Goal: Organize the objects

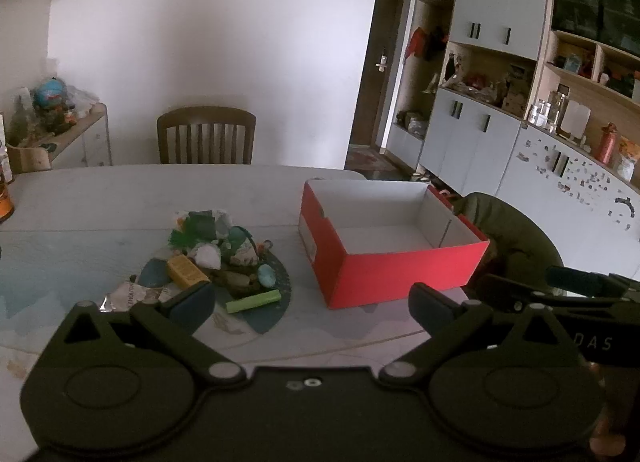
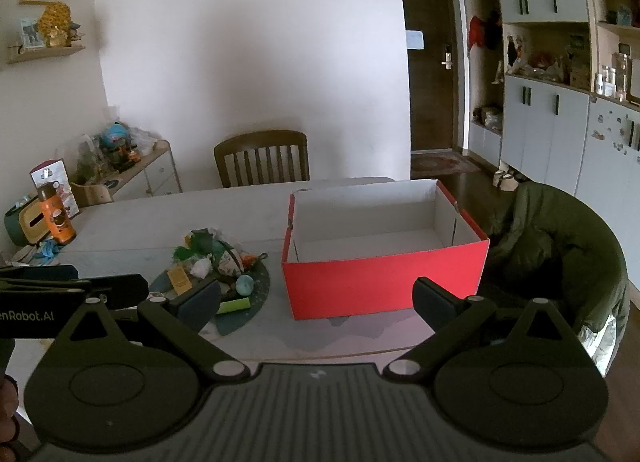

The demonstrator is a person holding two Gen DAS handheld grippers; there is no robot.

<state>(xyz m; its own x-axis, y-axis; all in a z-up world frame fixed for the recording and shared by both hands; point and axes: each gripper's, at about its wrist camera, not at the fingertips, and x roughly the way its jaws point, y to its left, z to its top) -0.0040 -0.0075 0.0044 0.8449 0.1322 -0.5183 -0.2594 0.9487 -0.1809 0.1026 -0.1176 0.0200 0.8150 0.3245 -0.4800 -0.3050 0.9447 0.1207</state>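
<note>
So both grippers are hanging back at the near edge of the table point(image 1: 120, 189), angled down a bit, nothing touched. The left gripper point(image 1: 312, 304) has its fingers spread as wide as they go, empty, and the right gripper point(image 2: 316, 302) is the same, wide and holding nothing.

The stuff to sort is one heap point(image 1: 218, 258) on a dark round mat point(image 1: 264, 320), left of the red box point(image 1: 394, 274). I can make out a yellow packet point(image 1: 185, 270), a green stick point(image 1: 253, 301) at the front, a teal egg-shaped thing point(image 1: 265, 276), some crumpled white paper, green bits. The rest is too jumbled to name.

Where I reckon it could go sideways: everything is stacked and overlapping, so closing on one item probably drags its neighbours or rolls the egg thing off the mat. Wide fingers could also scoop two things at once. And the box looks like light cardboard, sitting close to the table's right edge, so a bump from a loaded gripper might shove it

Box itself: open top, white inside, looks completely empty so far
</note>
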